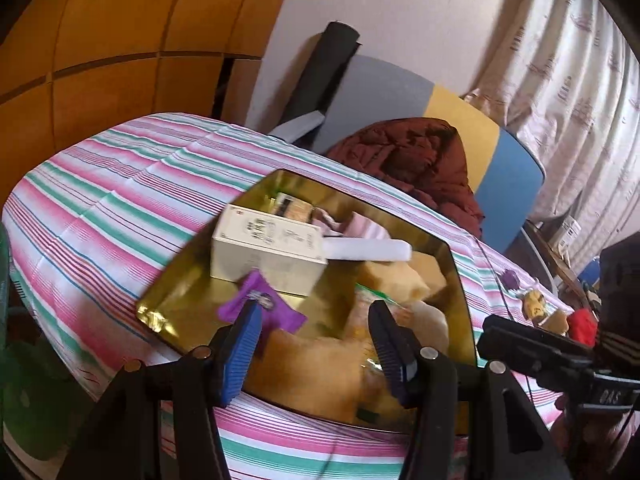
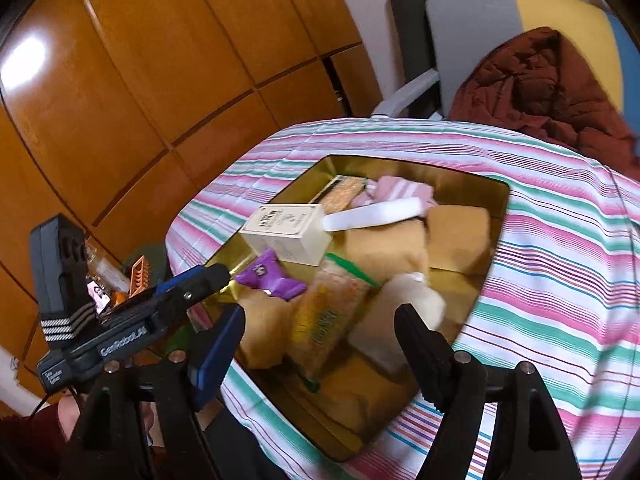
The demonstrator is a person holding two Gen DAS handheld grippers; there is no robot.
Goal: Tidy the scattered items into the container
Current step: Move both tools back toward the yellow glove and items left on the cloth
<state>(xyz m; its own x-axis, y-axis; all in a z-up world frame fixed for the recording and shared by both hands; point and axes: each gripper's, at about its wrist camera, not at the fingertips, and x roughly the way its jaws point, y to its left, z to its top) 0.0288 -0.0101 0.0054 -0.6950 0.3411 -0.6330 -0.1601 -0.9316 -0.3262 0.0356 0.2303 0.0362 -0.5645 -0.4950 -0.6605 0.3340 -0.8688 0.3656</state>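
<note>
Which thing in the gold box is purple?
The small crinkly wrapper, lying at the near left of the gold box beside the cream carton. It alone is purple; the sponges around it are tan and the long flat piece is white.

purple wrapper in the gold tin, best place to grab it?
Grip the purple wrapper at its pinched middle, coming from above. Its flared ends splay out on either side, and the cream box crowds its far side. Both claws look open and empty.

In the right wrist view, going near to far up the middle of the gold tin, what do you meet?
Yellow snack packet → purple wrapper → cream box → white flat piece → pink striped cloth.
</note>
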